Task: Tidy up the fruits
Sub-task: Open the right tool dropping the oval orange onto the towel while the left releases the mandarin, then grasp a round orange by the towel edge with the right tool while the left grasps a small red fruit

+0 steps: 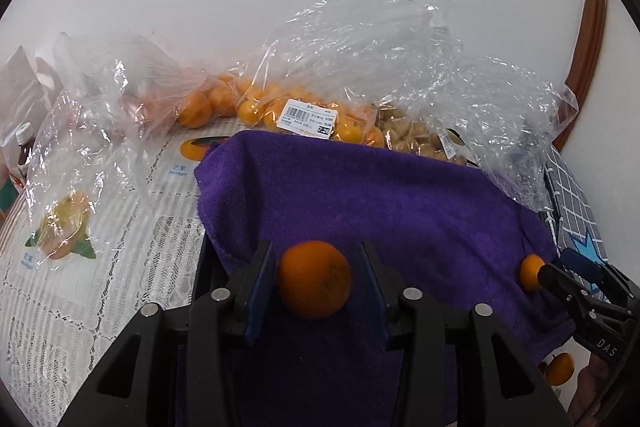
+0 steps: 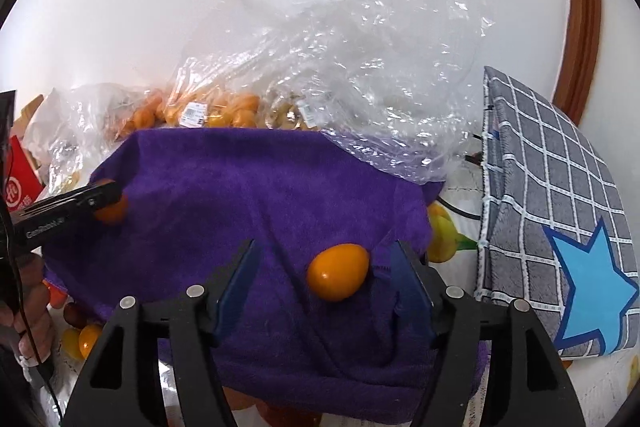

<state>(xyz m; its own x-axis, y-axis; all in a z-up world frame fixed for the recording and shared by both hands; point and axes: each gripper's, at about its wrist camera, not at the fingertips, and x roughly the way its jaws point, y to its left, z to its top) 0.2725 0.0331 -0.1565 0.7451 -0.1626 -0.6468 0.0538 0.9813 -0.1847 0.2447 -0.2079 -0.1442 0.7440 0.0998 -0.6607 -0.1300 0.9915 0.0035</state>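
Fruits on purple towel: 2 | left gripper spread around orange | right gripper spread around kumquat

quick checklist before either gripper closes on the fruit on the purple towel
1. Left gripper open around the mandarin: ok, fruit sits between the fingers with a gap on both sides.
2. Right gripper open around the kumquat: ok, though the fruit lies nearer the right finger.
3. Both fruits resting on the purple towel: ok.
4. Plastic bags out of the fingers' way: ok, they lie behind the towel.
5. Grippers apart from each other: ok, one at each end of the towel.
6. Where the fruit goes next: cannot tell.
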